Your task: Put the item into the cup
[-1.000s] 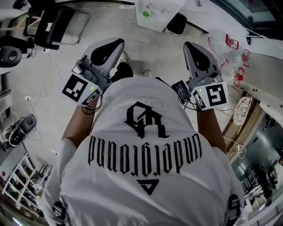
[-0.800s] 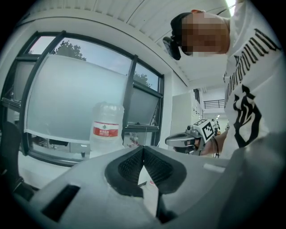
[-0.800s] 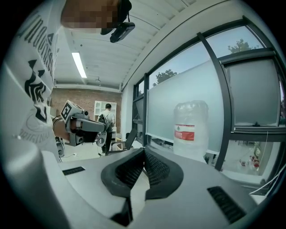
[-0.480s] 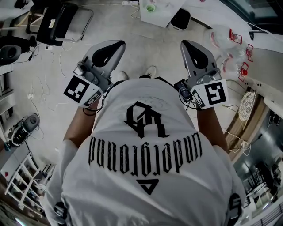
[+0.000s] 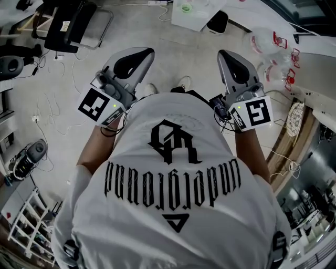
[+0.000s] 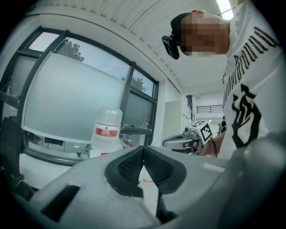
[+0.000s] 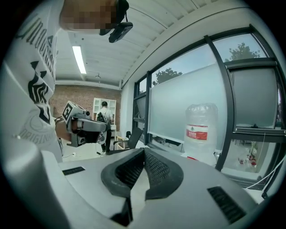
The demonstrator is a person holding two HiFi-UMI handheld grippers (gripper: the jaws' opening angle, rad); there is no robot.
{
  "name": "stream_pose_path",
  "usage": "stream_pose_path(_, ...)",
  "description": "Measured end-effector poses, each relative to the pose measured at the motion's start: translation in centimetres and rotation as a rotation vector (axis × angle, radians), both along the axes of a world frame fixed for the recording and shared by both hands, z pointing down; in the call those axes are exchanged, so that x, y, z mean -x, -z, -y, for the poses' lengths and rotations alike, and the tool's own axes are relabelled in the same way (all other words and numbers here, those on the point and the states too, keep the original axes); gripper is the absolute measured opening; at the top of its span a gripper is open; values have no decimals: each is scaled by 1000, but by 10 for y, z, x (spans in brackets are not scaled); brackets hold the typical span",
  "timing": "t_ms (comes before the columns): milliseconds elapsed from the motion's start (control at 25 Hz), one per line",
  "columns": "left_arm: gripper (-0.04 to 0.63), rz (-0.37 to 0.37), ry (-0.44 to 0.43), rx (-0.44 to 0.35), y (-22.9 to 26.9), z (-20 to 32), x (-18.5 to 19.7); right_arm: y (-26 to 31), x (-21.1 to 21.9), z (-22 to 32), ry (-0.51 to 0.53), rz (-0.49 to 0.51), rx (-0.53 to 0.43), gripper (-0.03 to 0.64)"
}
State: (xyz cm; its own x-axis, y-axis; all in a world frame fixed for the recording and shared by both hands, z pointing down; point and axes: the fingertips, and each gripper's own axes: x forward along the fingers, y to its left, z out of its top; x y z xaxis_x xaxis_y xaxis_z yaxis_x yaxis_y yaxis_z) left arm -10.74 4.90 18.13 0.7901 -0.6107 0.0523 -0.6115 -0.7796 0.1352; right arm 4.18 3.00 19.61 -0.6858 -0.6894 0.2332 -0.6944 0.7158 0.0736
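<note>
Gripping nothing, left tool (image 6: 143, 154) and right tool (image 7: 144, 156) sit fully closed at chest height. Since a second ago the floor (image 5: 181, 50) has slid beneath them (the person (image 5: 173, 157) is moving), so nothing has begun. Far ahead, a cut-off tabletop (image 5: 200, 21) carries a green blur (image 5: 186, 8), perhaps the cup; the item isn't visible
</note>
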Motion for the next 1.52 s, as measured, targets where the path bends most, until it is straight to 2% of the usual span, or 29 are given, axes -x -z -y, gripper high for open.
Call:
stream_pose_path(360, 14, -55, -46, -5, 0, -35, 66, 10, 69, -51, -39, -9, -10, 12)
stream_pose_path(680, 14, -60, -52, -15, -8, -58, 78, 11, 77, -92, -42, -5, -11, 12)
stream_pose_path(960, 14, -62, -29, -32, 5, -80, 30, 17, 37, -111, -3, 12, -31, 12)
stream_pose_path(1240, 14, -36, -30, 14, -7, -123, -37, 9, -29, -148, 31, 42, -11, 14)
stream_pose_path(1520, 14, -23, 0, 14, -9, -152, -87, 1, -83, -175, 58, 55, 4, 12)
